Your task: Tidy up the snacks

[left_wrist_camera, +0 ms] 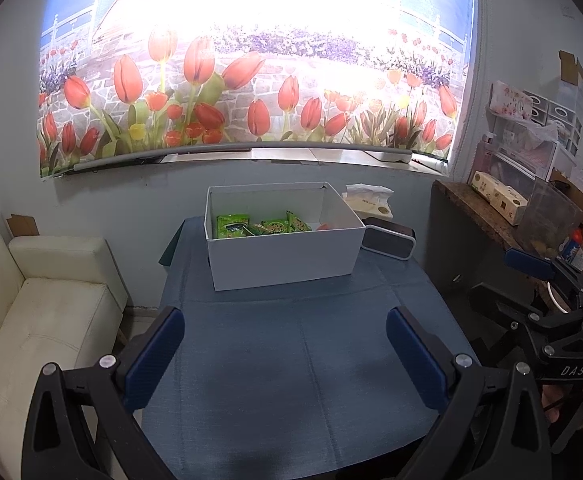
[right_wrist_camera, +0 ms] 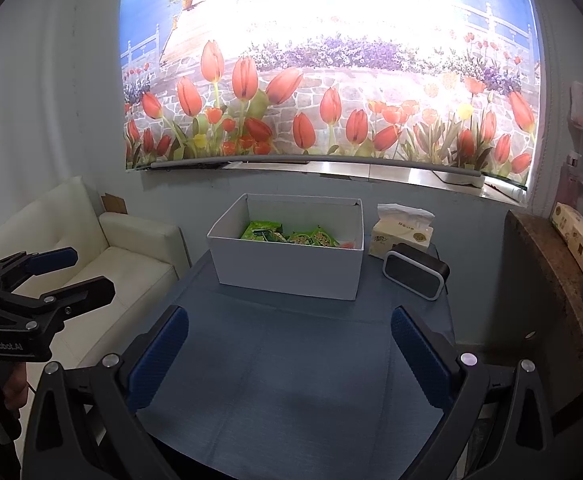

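A white open box (left_wrist_camera: 283, 258) stands at the far side of the blue-covered table (left_wrist_camera: 291, 360). Several green snack packets (left_wrist_camera: 259, 225) lie inside it, with a bit of something red (left_wrist_camera: 325, 226) at its right end. The box (right_wrist_camera: 287, 270) and packets (right_wrist_camera: 291, 236) also show in the right wrist view. My left gripper (left_wrist_camera: 285, 354) is open and empty, held above the table's near part. My right gripper (right_wrist_camera: 289, 354) is open and empty too, to the right of the left one (right_wrist_camera: 67, 276), which shows at that view's left edge.
A tissue pack (right_wrist_camera: 403, 234) and a small dark speaker (right_wrist_camera: 415, 274) sit right of the box. A cream sofa (left_wrist_camera: 39, 312) stands left of the table. A brown counter (left_wrist_camera: 487, 212) with boxes and containers is on the right. A tulip blind (left_wrist_camera: 251, 92) hangs behind.
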Available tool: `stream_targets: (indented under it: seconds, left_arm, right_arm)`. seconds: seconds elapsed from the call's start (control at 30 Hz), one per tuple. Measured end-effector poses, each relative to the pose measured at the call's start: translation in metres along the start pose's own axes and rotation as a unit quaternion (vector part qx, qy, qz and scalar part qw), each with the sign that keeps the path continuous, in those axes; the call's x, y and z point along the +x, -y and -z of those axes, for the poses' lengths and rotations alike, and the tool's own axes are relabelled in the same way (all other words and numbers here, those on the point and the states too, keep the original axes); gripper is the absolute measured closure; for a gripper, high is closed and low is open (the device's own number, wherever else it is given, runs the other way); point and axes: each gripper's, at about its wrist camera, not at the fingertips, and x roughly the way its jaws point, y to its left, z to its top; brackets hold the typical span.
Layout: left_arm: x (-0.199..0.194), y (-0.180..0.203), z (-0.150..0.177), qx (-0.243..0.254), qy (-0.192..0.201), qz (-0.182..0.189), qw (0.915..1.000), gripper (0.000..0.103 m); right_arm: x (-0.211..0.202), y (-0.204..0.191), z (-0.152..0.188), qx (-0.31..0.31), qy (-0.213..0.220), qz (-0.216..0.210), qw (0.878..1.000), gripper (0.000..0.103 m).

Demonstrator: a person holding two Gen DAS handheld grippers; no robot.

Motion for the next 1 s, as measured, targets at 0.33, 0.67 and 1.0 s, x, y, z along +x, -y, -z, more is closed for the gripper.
stream_targets:
  seconds: [0.33, 0.67, 1.0]
  left_arm:
    - [0.0015, 0.0006, 0.0013, -0.003, -0.006, 0.0, 1.0, 0.0]
    - [0.0012, 0.0036, 0.0019, 0.0, -0.006, -0.001, 1.0, 0.0]
    - [0.0016, 0.0057, 0.0013, 0.001, -0.005, 0.0, 1.0, 0.0]
  right_arm:
    - [0.0, -0.0002, 0.0004, -0.003, 0.001, -0.001, 1.0, 0.0]
    - [-0.001, -0.0004, 0.0013, -0.003, 0.0, -0.002, 1.0, 0.0]
    - [-0.0008, 0.0006, 0.0014, -0.001, 0.001, -0.002, 1.0, 0.0]
